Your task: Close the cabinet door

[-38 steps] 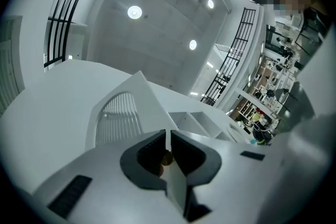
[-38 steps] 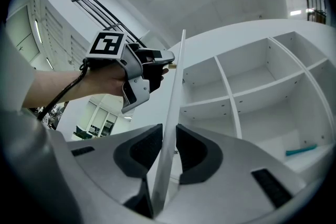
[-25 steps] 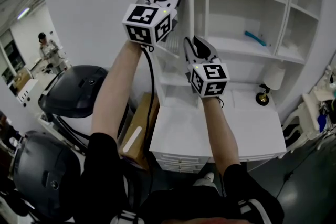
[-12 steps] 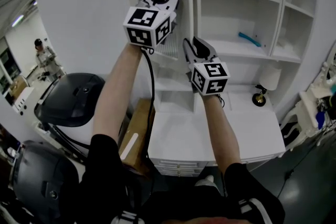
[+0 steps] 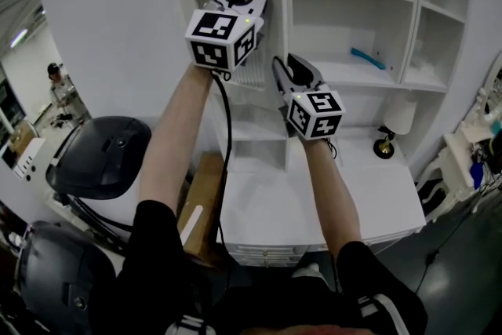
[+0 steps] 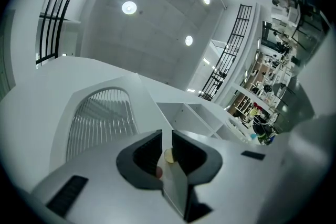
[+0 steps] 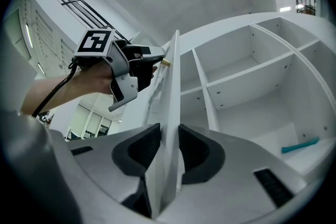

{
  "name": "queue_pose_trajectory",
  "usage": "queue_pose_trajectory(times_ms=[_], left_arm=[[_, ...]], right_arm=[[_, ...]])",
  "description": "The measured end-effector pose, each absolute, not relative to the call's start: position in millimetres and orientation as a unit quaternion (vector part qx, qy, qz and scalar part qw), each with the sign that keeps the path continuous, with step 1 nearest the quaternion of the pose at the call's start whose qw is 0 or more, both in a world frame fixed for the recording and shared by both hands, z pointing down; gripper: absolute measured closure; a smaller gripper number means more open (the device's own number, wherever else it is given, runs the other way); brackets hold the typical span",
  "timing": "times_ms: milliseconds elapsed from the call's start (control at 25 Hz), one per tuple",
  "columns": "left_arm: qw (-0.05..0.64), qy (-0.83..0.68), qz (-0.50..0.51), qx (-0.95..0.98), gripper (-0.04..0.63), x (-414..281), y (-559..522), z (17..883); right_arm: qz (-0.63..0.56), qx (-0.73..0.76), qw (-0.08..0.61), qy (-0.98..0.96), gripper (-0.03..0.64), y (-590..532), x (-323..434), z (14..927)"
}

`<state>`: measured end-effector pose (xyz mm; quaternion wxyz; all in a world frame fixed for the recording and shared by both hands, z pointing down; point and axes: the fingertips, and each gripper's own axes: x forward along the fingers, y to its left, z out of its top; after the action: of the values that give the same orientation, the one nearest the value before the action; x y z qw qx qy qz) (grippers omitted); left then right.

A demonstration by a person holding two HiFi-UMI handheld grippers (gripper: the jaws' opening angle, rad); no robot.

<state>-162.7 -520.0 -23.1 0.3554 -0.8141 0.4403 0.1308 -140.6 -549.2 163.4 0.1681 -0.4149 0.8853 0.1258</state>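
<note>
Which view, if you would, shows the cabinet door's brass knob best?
The left gripper view: the knob sits close up between the left gripper's jaws, which have just been opening. The right gripper view shows it small and distant; in the head view that gripper hides it.

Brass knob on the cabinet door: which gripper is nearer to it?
Left. The left gripper has its jaws, just opening, around the brass knob. The right gripper, also just opening, straddles the door edge farther down.

Head cam looks steeply down; tool cams close-up along cabinet door point(image 7: 170, 113), all share it.
</note>
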Motion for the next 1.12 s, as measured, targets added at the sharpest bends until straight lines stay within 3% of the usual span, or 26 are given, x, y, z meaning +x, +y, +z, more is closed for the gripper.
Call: queue_pose_trajectory(times_ms=[1120], left_arm=[[0.353,0.44,0.092,-0.821,0.525,-135.5,-582.5,-24.2]], right_arm=[[0.084,-0.37,0.195,0.904,0.483,-614.1,-119.6,163.2]])
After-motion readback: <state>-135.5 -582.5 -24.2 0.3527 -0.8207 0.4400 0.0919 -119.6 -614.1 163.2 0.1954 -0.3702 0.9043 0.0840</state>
